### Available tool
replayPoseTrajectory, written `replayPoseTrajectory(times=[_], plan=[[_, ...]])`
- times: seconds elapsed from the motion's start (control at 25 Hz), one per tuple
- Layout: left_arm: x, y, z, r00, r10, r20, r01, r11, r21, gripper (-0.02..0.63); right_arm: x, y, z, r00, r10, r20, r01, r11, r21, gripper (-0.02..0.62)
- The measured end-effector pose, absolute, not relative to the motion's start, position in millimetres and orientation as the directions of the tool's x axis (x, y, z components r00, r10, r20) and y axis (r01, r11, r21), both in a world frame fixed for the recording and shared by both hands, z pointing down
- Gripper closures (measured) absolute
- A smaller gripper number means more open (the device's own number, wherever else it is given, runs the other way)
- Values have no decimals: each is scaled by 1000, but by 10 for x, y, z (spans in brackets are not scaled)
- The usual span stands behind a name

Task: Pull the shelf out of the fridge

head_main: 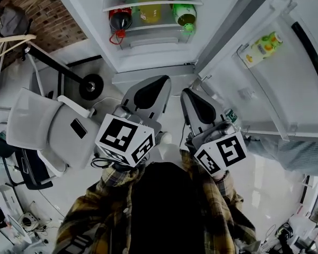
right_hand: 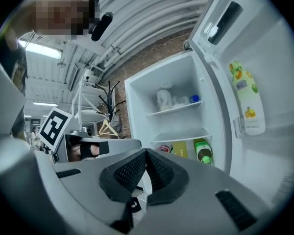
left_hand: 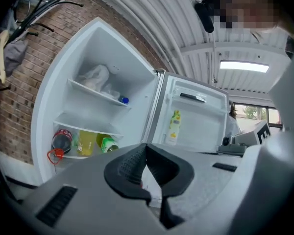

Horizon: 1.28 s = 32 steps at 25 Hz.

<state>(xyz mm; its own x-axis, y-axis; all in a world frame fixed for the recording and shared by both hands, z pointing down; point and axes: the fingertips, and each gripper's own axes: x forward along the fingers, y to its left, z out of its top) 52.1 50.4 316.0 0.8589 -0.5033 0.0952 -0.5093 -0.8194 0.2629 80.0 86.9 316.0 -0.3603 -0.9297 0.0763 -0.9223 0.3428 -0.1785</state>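
Observation:
The fridge (head_main: 148, 52) stands open in front of me. Inside it are two white shelves: the upper shelf (left_hand: 98, 93) carries a white bag (left_hand: 94, 77), and the lower shelf (left_hand: 85, 128) lies above a cola bottle (head_main: 120, 19), a yellow bottle (head_main: 150, 12) and a green bottle (head_main: 184, 14). In the right gripper view the lower shelf (right_hand: 179, 137) runs across the middle. My left gripper (head_main: 158, 81) and right gripper (head_main: 186, 92) hang side by side in front of the fridge, well short of it. Both are shut with nothing between the jaws.
The fridge door (head_main: 286, 62) is swung open to the right and holds a yellow-green bottle (head_main: 261, 47) in its rack. A white office chair (head_main: 42, 126) stands at my left. A coat rack with hangers (left_hand: 10, 28) stands by the brick wall left of the fridge.

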Motion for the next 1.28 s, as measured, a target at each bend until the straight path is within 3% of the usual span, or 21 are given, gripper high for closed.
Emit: replayPoseTrajectory(times=[0.6,1.28], plan=[[309,-5,3289,768,-625,138,-637,-724,265,603,703,271,3317,-478,-874,89,-864,449,-225,578],[214,-1537,3051,786,-614,75,-613,-756,229,603,812,-1251,3092,-406,-913,33,-896,391,-212,578]])
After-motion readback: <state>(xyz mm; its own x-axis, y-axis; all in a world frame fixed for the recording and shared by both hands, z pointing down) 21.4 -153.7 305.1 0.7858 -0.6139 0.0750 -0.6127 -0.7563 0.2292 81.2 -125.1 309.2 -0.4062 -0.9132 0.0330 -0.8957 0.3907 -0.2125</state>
